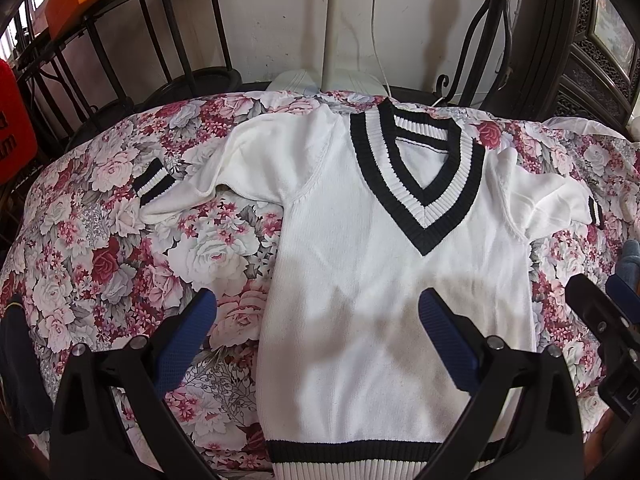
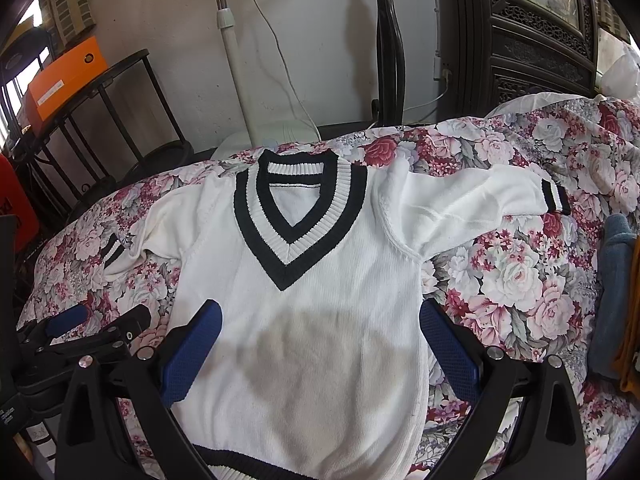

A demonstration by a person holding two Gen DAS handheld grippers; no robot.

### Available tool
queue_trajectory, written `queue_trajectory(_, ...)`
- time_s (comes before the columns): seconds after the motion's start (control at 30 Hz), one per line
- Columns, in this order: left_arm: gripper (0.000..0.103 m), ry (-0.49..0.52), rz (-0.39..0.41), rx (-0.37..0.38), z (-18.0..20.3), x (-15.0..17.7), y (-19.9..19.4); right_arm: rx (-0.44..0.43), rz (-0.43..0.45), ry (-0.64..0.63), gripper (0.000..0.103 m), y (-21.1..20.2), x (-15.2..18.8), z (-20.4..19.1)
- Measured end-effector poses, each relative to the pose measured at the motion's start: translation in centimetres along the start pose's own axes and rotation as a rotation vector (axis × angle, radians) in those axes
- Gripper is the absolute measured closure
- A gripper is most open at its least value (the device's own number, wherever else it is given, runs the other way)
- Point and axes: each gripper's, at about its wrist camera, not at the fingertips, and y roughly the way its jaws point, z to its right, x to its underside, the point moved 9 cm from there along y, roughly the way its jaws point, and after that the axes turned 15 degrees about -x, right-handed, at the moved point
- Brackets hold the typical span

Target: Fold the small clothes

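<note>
A small white knitted sweater (image 1: 360, 280) (image 2: 312, 320) with a black-and-white V-neck and striped cuffs lies front up and flat on a floral cover (image 1: 120, 260) (image 2: 520, 280). Both sleeves are spread outward. My left gripper (image 1: 318, 312) hovers open over the sweater's lower left side, one finger over the cover, the other over the body. My right gripper (image 2: 320, 324) stands open above the lower body, straddling it. Nothing sits between either pair of blue pads. In the right wrist view the left gripper (image 2: 96, 324) shows at the left edge.
A dark metal rack (image 1: 120, 40) with an orange box (image 2: 64, 80) stands at the back left. A dark bedpost (image 2: 386, 40) and a carved wooden cabinet (image 2: 540, 40) rise behind. Folded blue and yellow cloth (image 2: 616, 300) lies at the right edge.
</note>
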Motion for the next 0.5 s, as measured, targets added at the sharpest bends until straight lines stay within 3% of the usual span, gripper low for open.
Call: queue_trajectory(0.5,0.005,0.001,-0.002,0.000,0.03,-0.07,-0.01,-0.002,-0.002,0.002,0.004,0.04,-0.01,0.04)
